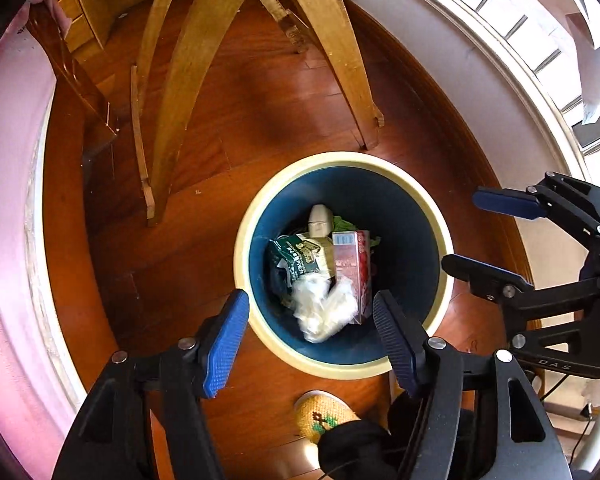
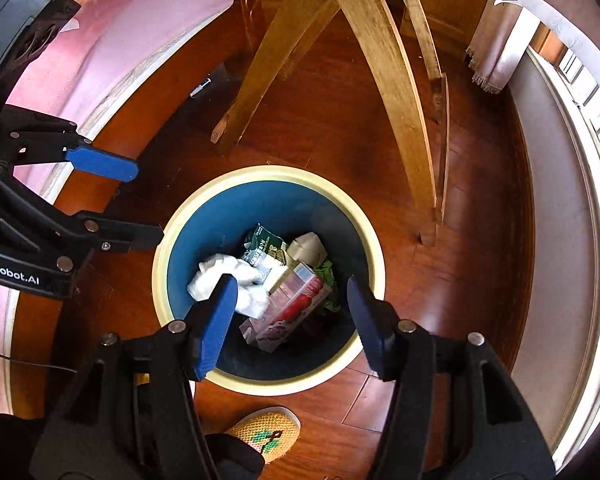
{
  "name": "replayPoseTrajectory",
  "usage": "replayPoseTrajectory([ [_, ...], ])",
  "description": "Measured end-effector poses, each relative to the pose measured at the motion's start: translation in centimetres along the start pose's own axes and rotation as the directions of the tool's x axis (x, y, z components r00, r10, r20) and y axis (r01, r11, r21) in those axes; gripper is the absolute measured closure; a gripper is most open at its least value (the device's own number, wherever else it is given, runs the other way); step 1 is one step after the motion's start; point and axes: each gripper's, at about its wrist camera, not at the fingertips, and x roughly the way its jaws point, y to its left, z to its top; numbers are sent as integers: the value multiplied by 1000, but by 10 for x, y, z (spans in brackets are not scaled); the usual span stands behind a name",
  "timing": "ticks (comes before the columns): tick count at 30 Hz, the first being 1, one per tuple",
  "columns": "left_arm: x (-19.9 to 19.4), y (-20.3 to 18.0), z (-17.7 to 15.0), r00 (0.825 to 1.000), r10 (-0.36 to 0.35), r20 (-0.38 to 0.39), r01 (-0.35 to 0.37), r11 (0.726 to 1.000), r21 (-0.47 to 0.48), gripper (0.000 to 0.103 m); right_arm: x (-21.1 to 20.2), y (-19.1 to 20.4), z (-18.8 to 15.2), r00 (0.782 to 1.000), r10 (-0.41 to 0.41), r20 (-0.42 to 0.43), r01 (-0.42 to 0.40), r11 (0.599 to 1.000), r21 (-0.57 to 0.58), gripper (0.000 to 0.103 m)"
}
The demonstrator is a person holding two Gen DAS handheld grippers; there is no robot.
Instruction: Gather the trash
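A round trash bin (image 1: 242,248) with a cream rim and blue inside stands on the wooden floor. In it lie a crumpled white wad (image 1: 324,312), a red carton (image 1: 354,268), a green packet (image 1: 300,256) and a pale beige piece (image 1: 320,220). My left gripper (image 1: 312,340) hangs open above the bin's near rim, nothing between its blue pads. My right gripper (image 2: 292,324) is open too, over the bin (image 2: 160,276), with the white wad (image 2: 208,276) and red carton (image 2: 296,304) lying loose below. Each view shows the other gripper beside it: right gripper (image 1: 488,238), left gripper (image 2: 128,200).
Curved wooden chair legs (image 1: 188,80) stand just beyond the bin. A person's foot in a woven yellow slipper (image 2: 268,432) is at the near side. Pink fabric (image 1: 4,160) runs along the left, a pale wall and window frame (image 1: 480,80) along the right.
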Motion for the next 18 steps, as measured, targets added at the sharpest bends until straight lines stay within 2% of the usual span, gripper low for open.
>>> replayPoseTrajectory([
  [6,-12,-3,0,1000,19,18,-19,1000,-5,36,-5,1,1,1000,-7,1,7,1000,15,49],
  [10,-20,-6,1,999,20,40,-20,1000,-10,28,-9,0,3,1000,-6,10,6,1000,24,49],
  [18,-50,-15,5,997,31,76,-30,1000,-10,23,-30,1,6,1000,0,19,-1,999,47,49],
])
